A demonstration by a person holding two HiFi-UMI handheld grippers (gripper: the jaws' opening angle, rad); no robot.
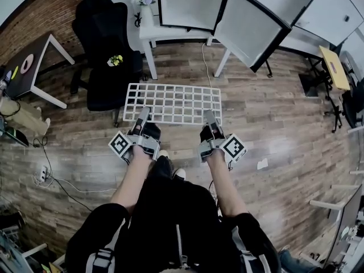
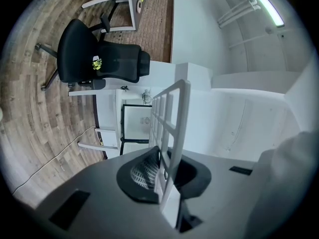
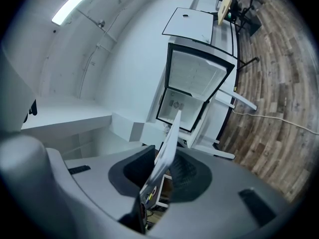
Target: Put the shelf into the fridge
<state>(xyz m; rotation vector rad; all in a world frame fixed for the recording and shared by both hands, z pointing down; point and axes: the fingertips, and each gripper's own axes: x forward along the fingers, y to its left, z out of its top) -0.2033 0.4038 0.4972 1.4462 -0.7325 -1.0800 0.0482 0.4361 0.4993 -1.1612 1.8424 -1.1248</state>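
Shelf [image 1: 172,103], white wire grid, held level above wooden floor [image 1: 273,124]; near edge clamped by left tongs [image 1: 142,115] and right tongs [image 1: 210,118]; carrying step, judged; open fridge [image 1: 190,4] on bench [image 1: 149,32] ahead; next: advance, level with opening, slide in.

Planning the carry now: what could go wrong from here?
The left hand-held gripper and right hand-held gripper pinch the shelf only at its near edge, so it could tilt or slip. The door of the fridge hangs open; a shelf corner may clip it. The vase beside the fridge could get knocked.
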